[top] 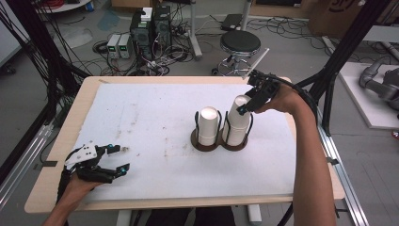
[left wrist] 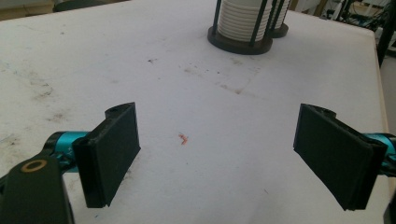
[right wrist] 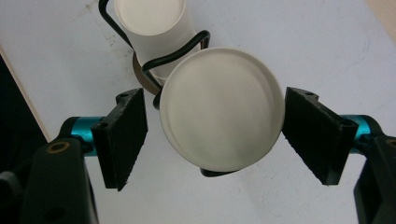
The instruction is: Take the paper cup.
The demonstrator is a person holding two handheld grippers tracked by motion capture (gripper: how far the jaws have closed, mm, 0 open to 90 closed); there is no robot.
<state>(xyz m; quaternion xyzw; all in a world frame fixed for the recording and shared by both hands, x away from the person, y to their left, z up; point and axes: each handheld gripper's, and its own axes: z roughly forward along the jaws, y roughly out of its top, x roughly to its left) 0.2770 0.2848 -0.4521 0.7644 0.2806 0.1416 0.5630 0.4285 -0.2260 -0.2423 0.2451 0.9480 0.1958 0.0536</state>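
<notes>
Two stacks of upturned white paper cups stand in a dark double wire holder (top: 205,145) right of the table's middle: a shorter left stack (top: 208,125) and a taller right stack (top: 239,121). My right gripper (top: 247,105) comes down from above onto the taller stack. In the right gripper view the top cup (right wrist: 222,119) sits between the jaws of the right gripper (right wrist: 215,137); the right pad (right wrist: 315,135) is at its rim and a gap shows at the left pad (right wrist: 123,137). My left gripper (top: 123,158) rests open near the front left of the table, with nothing between the jaws of the left gripper (left wrist: 217,154).
The white mat (top: 155,108) on the wooden table bears brown stains and a small red crumb (left wrist: 183,138). Beyond the far edge stand a black stool (top: 240,43) and computer boxes with cables (top: 150,29). Black frame posts (top: 346,47) rise at the right.
</notes>
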